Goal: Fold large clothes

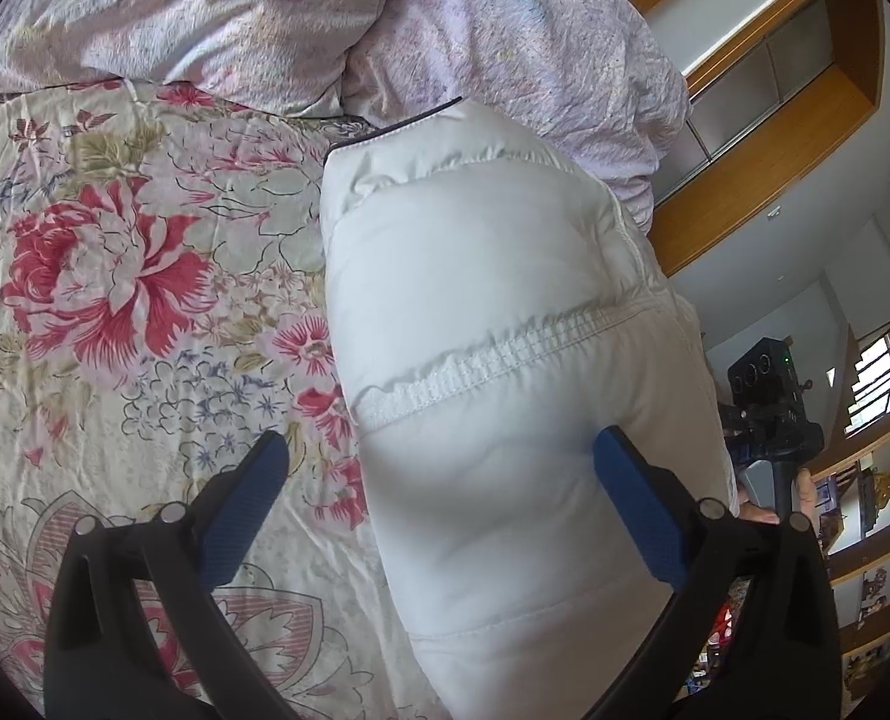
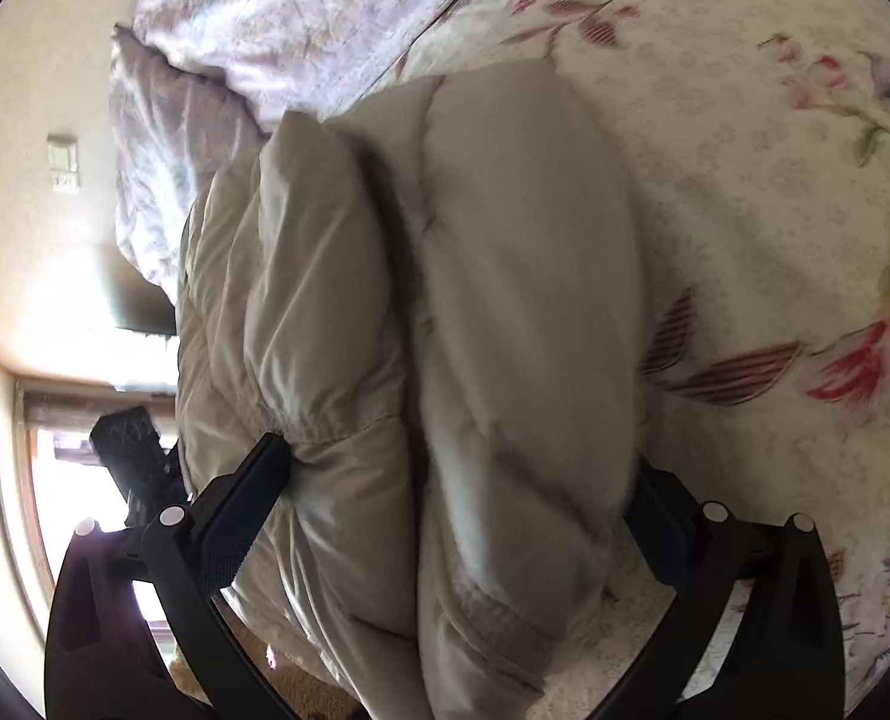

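A white puffy down jacket (image 1: pixel 493 312) lies folded into a thick bundle on the floral bedspread (image 1: pixel 115 300). An elastic hem seam (image 1: pixel 493 360) runs across it. My left gripper (image 1: pixel 439 462) is open, one blue finger on the bedspread side and one against the jacket's far side. In the right wrist view the jacket (image 2: pixel 445 300) shows as stacked padded layers. My right gripper (image 2: pixel 457 480) is open wide, its fingers (image 2: pixel 247 498) straddling the bundle's near end on both sides.
A lilac patterned duvet and pillow (image 1: pixel 505 30) lie beyond the jacket at the head of the bed. A wooden wardrobe (image 1: pixel 775 60) and shelves (image 1: pixel 877 510) stand past the bed edge. The other gripper (image 1: pixel 769 408) shows beside the jacket.
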Demonstrator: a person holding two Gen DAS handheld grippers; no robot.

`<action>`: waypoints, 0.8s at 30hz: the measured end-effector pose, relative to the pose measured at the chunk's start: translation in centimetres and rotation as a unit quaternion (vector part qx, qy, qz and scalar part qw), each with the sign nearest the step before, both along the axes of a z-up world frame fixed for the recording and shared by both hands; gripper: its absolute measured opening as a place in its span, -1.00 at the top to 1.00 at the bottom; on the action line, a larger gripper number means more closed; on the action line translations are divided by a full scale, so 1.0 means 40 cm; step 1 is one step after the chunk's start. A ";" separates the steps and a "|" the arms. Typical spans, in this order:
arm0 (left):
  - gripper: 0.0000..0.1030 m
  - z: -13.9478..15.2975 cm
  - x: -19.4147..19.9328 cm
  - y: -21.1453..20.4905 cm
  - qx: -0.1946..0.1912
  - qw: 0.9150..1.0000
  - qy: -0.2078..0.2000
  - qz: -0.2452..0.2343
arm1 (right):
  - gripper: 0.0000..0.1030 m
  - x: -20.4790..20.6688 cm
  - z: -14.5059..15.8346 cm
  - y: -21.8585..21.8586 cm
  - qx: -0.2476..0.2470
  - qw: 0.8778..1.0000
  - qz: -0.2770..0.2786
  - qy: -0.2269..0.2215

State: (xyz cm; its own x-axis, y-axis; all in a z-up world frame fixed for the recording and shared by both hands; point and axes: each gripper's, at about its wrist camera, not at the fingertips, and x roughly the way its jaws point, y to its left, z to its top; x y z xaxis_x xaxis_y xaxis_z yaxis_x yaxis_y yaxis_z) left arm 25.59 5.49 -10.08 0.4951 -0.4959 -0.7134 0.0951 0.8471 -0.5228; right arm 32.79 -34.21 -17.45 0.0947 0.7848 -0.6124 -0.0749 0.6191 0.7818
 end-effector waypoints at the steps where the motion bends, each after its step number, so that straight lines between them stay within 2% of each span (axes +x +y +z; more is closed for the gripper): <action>1: -0.97 0.001 -0.002 -0.001 0.002 1.000 -0.001 -0.004 | -0.97 -0.004 0.009 0.030 0.000 1.000 0.029 -0.009; 3: -0.97 0.004 -0.003 -0.004 0.005 1.000 -0.003 -0.010 | -0.97 -0.014 0.023 0.074 -0.022 0.997 0.062 -0.030; 6: -0.97 0.001 0.004 -0.007 -0.003 1.000 0.003 -0.015 | -0.97 -0.003 0.015 0.080 -0.009 0.998 0.054 -0.018; 16: -0.97 -0.060 0.027 0.005 -0.092 0.995 0.035 -0.027 | -0.97 -0.017 0.006 0.058 0.005 0.998 0.050 -0.027; 20: -0.96 -0.094 0.039 0.001 -0.146 0.988 0.052 -0.025 | -0.97 -0.018 -0.001 0.040 0.006 0.998 0.050 -0.030; 24: -0.97 -0.098 0.044 -0.008 -0.152 0.987 0.052 -0.027 | -0.97 -0.021 -0.007 0.035 0.015 0.998 0.051 -0.036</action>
